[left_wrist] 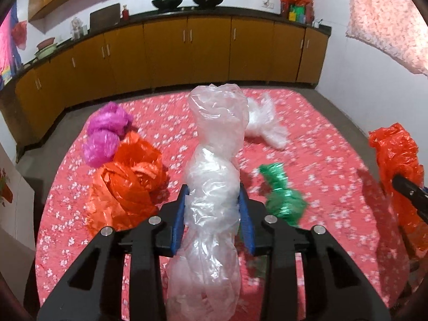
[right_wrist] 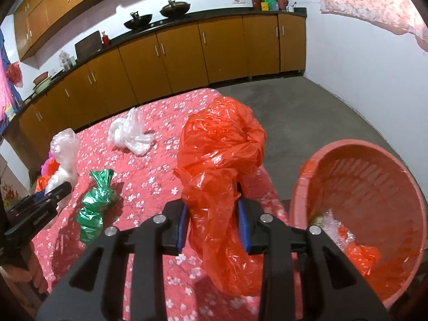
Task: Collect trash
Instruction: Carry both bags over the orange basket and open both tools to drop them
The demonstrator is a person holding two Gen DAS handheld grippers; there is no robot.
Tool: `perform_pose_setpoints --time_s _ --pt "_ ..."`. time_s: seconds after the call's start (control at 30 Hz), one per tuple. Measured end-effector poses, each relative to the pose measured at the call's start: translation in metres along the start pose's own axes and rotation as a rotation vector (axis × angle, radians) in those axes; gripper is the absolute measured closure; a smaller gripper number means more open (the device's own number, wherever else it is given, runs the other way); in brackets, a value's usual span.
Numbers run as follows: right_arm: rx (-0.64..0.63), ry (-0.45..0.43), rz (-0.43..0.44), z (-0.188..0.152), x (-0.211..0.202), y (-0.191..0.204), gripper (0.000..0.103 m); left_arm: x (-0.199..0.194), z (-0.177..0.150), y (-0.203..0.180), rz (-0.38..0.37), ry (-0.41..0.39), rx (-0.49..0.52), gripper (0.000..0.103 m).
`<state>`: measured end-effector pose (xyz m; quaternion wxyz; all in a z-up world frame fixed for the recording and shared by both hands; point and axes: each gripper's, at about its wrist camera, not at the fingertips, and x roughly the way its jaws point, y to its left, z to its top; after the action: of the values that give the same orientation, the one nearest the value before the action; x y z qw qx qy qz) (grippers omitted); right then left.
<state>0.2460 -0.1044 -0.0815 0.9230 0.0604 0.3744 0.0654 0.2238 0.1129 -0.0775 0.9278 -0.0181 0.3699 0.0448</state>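
Observation:
My left gripper is shut on a clear plastic bag and holds it above the pink flowered cloth. My right gripper is shut on an orange plastic bag, held up just left of a pink basket that has some trash in its bottom. On the cloth lie a green bag, a white bag, another orange bag and a magenta bag.
Orange kitchen cabinets with woks on the counter run along the back. Grey floor lies between the cloth and the white wall. A flowered curtain hangs at the upper right.

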Motion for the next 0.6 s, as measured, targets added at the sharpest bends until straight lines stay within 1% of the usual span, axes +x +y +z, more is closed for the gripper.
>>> perform_pose_setpoints --time_s 0.27,0.47,0.6 --pt "0.02 -0.06 -0.019 0.0 -0.045 -0.021 0.072 -0.05 0.013 -0.032 -0.076 -0.08 0.045 0.067" --pt "0.038 -0.1 -0.048 -0.004 -0.079 -0.042 0.072 -0.081 0.014 -0.063 -0.145 -0.124 0.091 0.067" --pt "0.059 -0.121 -0.067 -0.007 -0.098 -0.057 0.072 -0.095 0.013 -0.081 -0.192 -0.143 0.119 0.067"
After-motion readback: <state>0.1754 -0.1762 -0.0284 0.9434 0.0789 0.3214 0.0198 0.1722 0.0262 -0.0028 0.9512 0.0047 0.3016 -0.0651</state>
